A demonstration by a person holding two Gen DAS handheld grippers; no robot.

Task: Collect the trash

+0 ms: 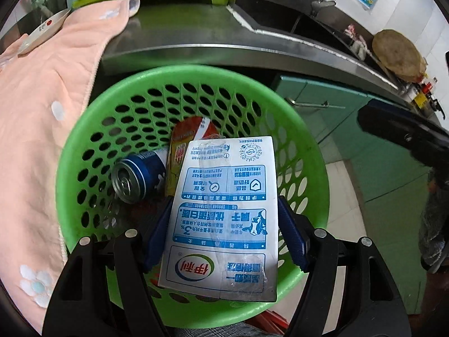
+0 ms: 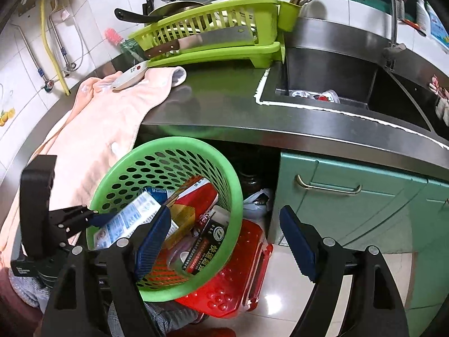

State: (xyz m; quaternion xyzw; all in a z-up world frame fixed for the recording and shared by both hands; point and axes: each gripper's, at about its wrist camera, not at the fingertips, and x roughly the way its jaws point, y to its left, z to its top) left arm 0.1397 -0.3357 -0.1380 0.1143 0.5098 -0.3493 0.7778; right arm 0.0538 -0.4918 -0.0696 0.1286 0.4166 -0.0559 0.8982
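A green perforated basket (image 1: 84,129) stands below the steel counter; it also shows in the right wrist view (image 2: 118,174). My left gripper (image 1: 224,233) is shut on a white and blue milk carton (image 1: 224,213) and holds it over the basket's mouth. In the right wrist view the carton (image 2: 126,221) sits between the left gripper's fingers (image 2: 98,219). Inside the basket lie a blue can (image 1: 137,177), a red and yellow pack (image 1: 179,146) and a dark box (image 2: 207,247). My right gripper (image 2: 227,241) is open and empty, beside the basket's near rim.
A pink towel (image 2: 106,118) hangs over the counter edge left of the basket, with a small plate (image 2: 130,77) on it. A green dish rack (image 2: 213,36) with a knife stands behind. A sink (image 2: 331,81) holds wrappers. A red crate (image 2: 238,280) sits under the basket. Green cabinet doors (image 2: 350,205) are right.
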